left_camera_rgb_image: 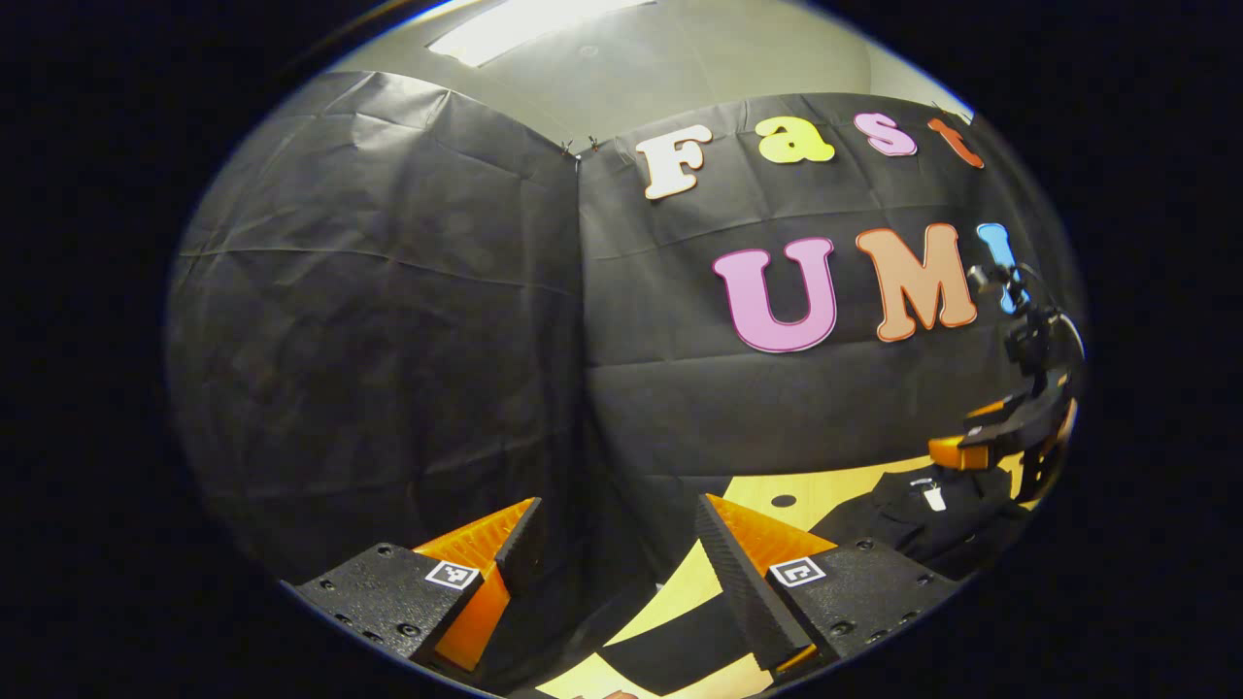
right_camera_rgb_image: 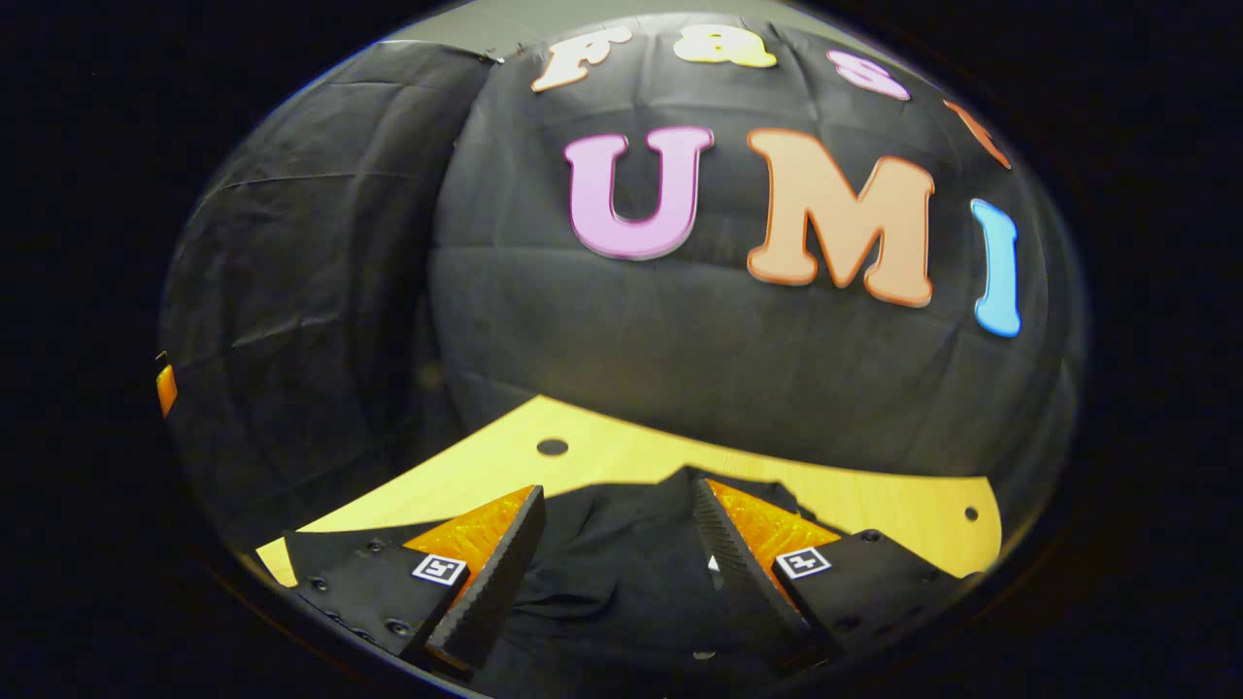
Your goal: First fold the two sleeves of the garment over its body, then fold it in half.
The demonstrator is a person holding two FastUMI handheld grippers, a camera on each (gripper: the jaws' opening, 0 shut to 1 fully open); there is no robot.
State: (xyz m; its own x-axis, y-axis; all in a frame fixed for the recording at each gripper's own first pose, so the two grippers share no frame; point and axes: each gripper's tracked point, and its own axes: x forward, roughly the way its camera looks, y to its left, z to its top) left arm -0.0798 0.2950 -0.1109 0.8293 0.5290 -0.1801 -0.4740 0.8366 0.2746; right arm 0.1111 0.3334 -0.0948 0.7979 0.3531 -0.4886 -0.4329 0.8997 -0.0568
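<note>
Your left gripper (left_camera_rgb_image: 617,553) is held up off the table (left_camera_rgb_image: 825,490), its two fingers spread wide with nothing between them. Past them you see the booth's black cloth wall (left_camera_rgb_image: 388,320) and, low between the fingers, a strip of pale wooden table crossed by a band of dark cloth — whether that band is a sleeve or wall cloth cannot be told.

In the left gripper view the garment (left_camera_rgb_image: 932,524), a black one, lies on the table at the lower right, with a small white tag near its collar. The other gripper (left_camera_rgb_image: 961,449) hangs just above it, near the collar end; from this angle you cannot tell how its fingers stand.

In the right gripper view your right gripper (right_camera_rgb_image: 617,544) is also spread wide and pinches nothing. The garment (right_camera_rgb_image: 621,573) lies flat on the table directly below and between its fingers, dark and lightly wrinkled, its far edge rising to a small peak against the yellow wood. The gripper hovers close over the cloth; whether the fingertips touch it cannot be told.

The table (right_camera_rgb_image: 874,505) runs as a pale band behind the garment, with a small dark hole (right_camera_rgb_image: 552,447) left of centre and another (right_camera_rgb_image: 970,513) near the right end. Behind it the wall (right_camera_rgb_image: 680,330) closes the scene.

There are no containers on the table.
</note>
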